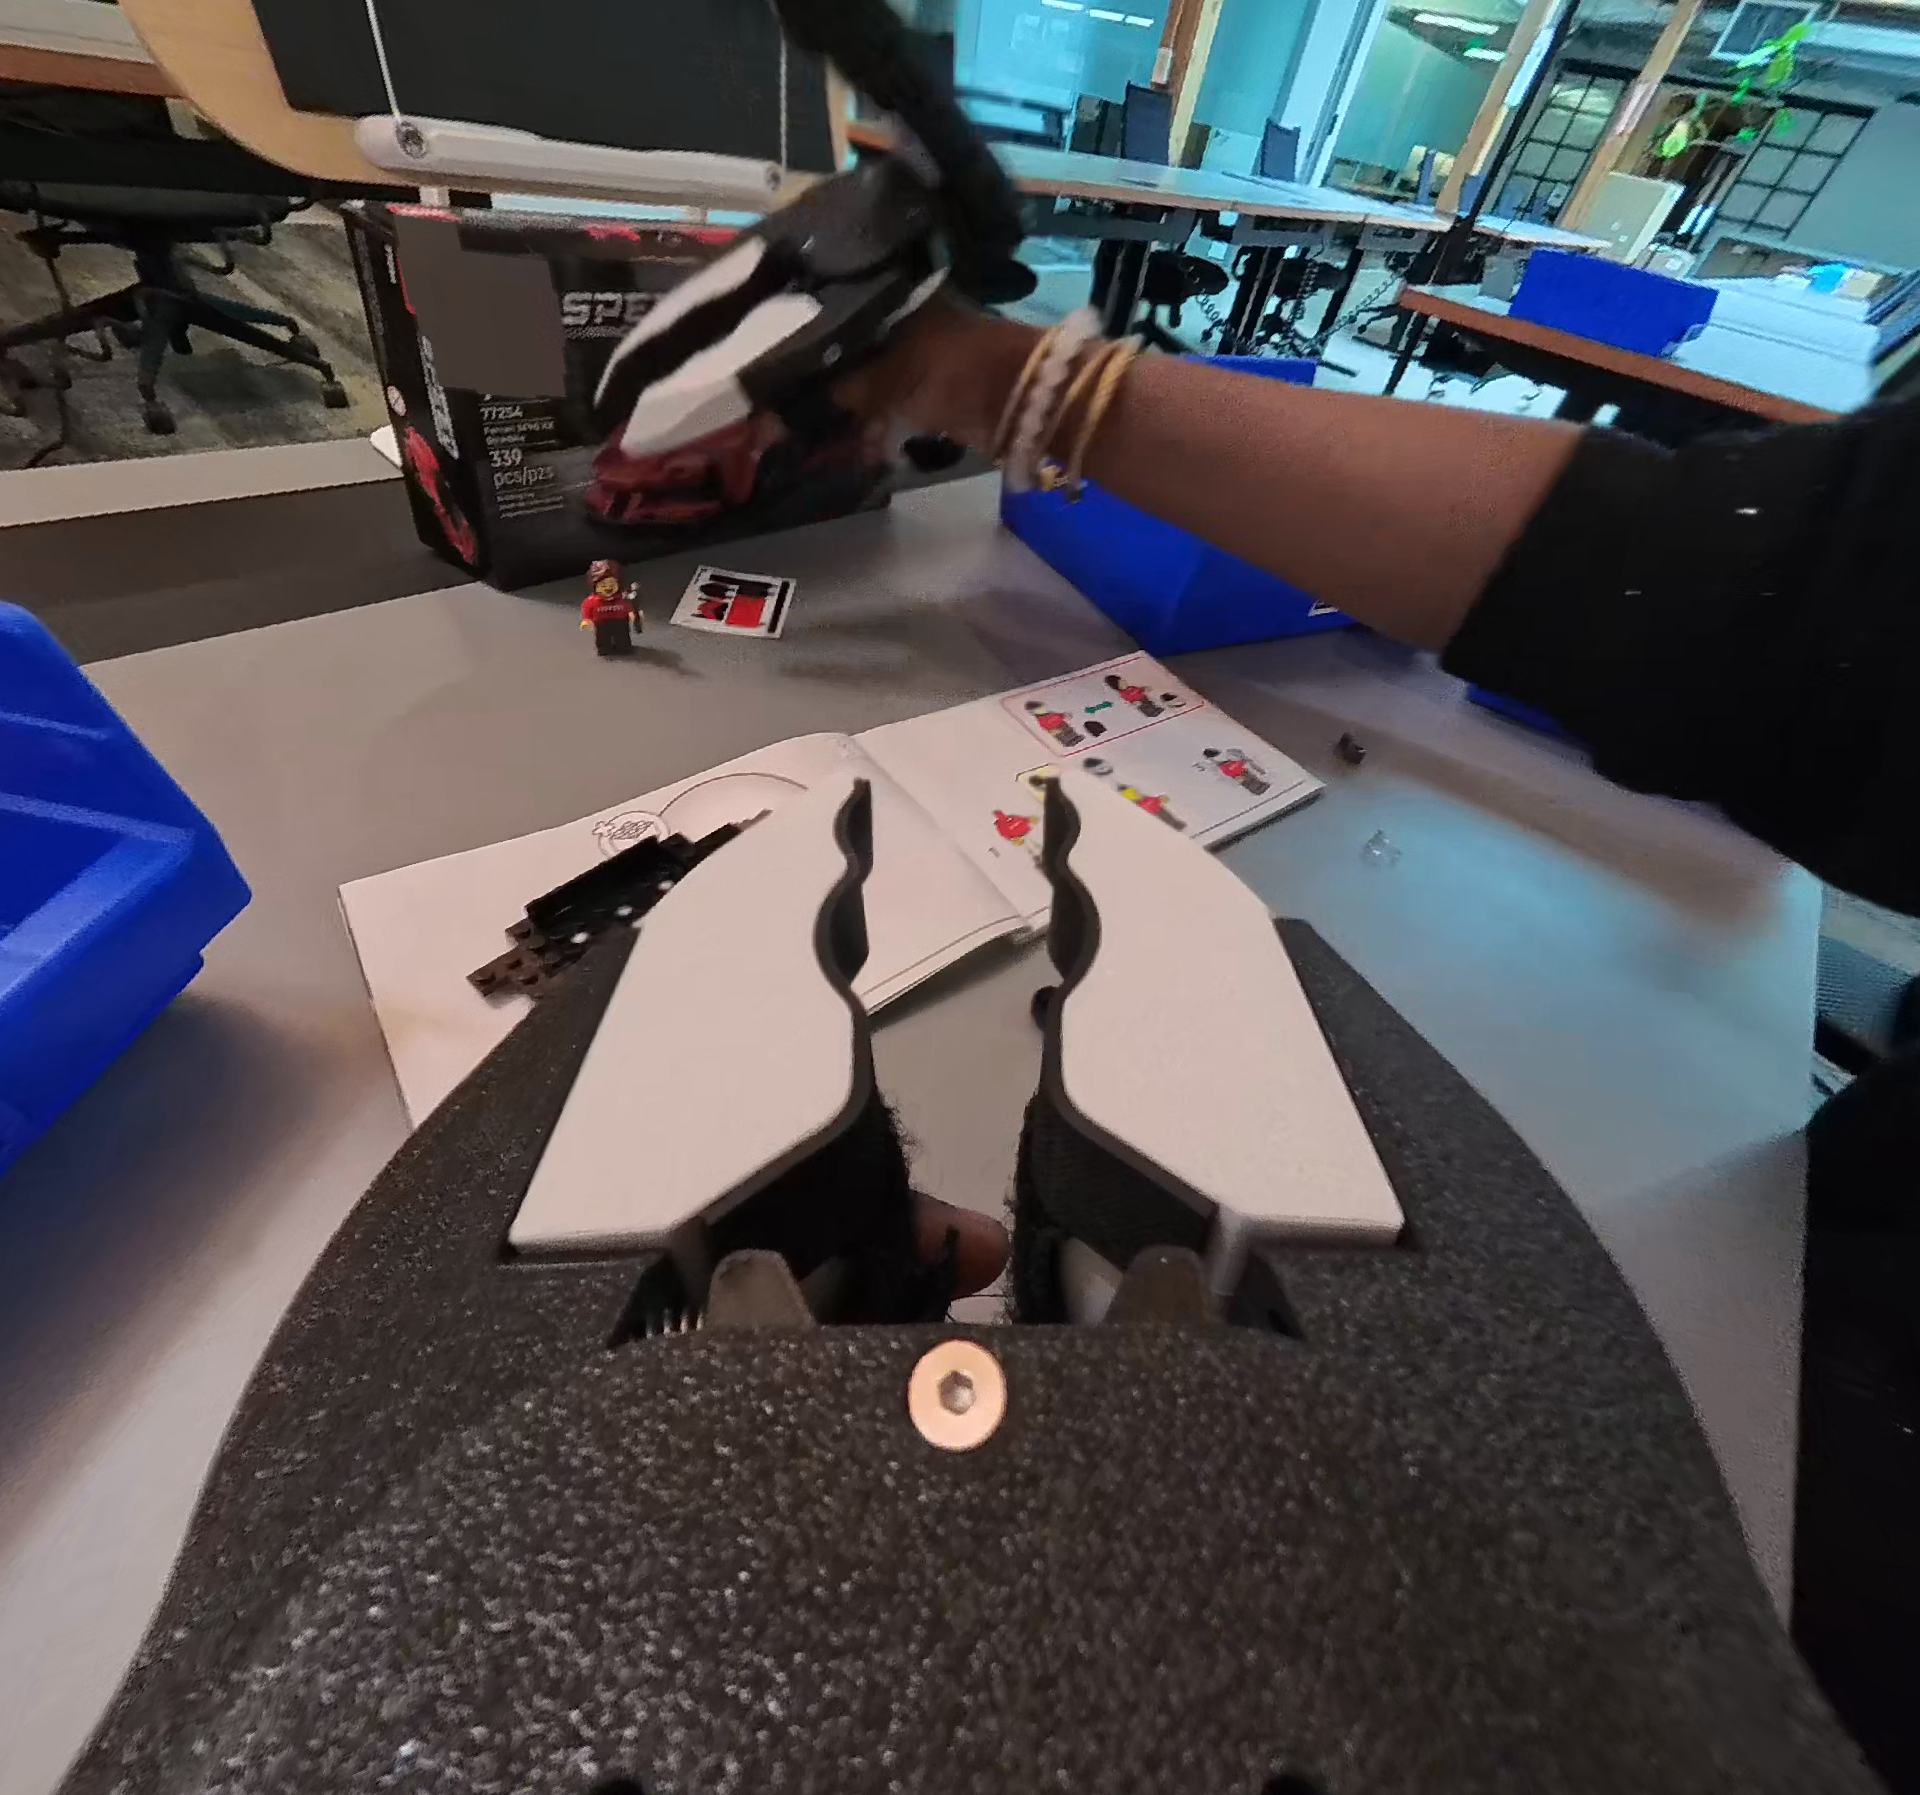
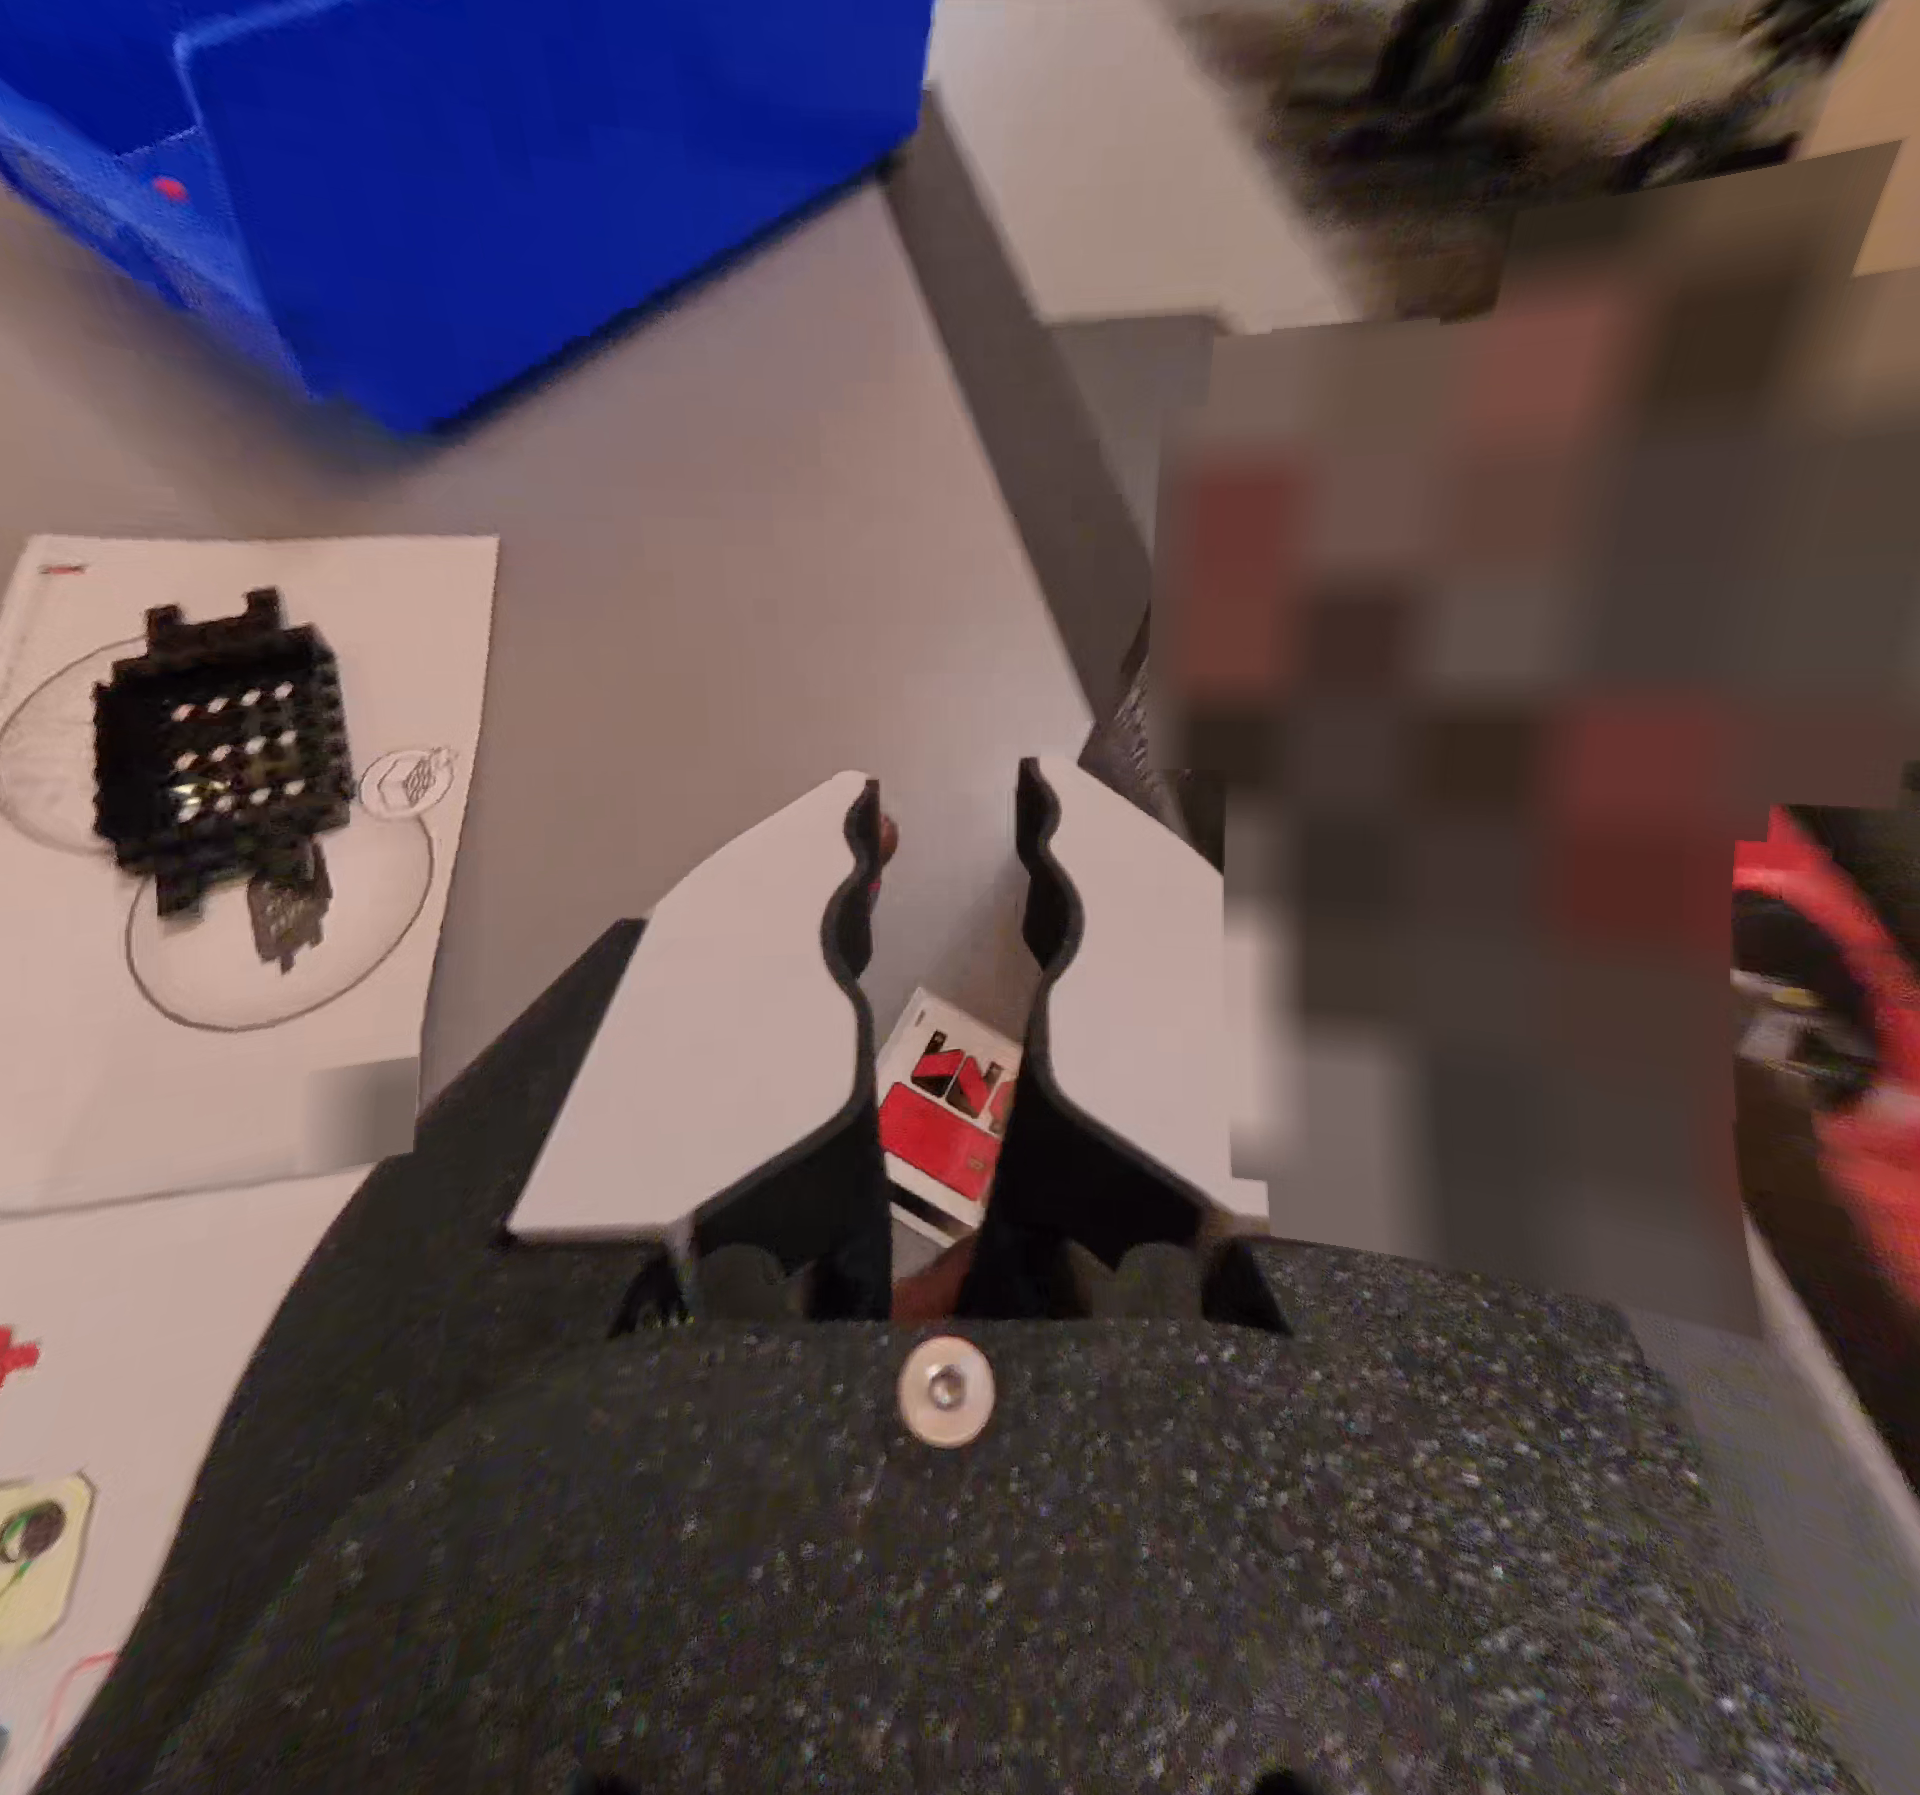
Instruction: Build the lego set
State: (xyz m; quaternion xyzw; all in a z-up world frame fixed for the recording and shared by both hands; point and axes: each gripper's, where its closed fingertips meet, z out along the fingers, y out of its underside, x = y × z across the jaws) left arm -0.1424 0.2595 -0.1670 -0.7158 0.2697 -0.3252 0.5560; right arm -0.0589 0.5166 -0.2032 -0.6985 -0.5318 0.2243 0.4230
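- Left wrist view: the left gripper (image 1: 954,789) hangs over an open instruction booklet (image 1: 935,841) on a grey table (image 1: 312,706), its two white fingers (image 1: 727,997) well apart with only the page showing between them — nothing in its grasp.
- A black brick assembly (image 1: 582,914) lies on the booklet's left page; the left finger covers its right end, so its full shape cannot be made out here.
- Farther off stand a small toy figure (image 1: 611,607) in a red top, a sticker sheet (image 1: 734,600) just beside it, and a dark toy-set box (image 1: 540,395) behind them. Blue bins are cut off at the left edge (image 1: 83,872) and under the person's forearm (image 1: 1164,550).
- The right gripper (image 1: 675,395) is raised in front of the box, blurred by motion; its fingers look slightly apart, but this view does not settle it. The hand (image 1: 935,374) holding it wears bracelets.
- Right wrist view: the right gripper (image 2: 945,789) looks steeply down, its fingers (image 2: 748,1018) parted and bare. A small reddish-brown speck sits beside the left pad; too little of it shows to name.
- The sticker sheet (image 2: 945,1111) shows through the gap, on the table below and apart from the pads.
- Only this view shows the brick assembly (image 2: 218,748) whole — a squarish studded frame on the page. A blue bin (image 2: 520,135) stands beyond; the right side is largely under mosaic patches, and the far background is smeared.
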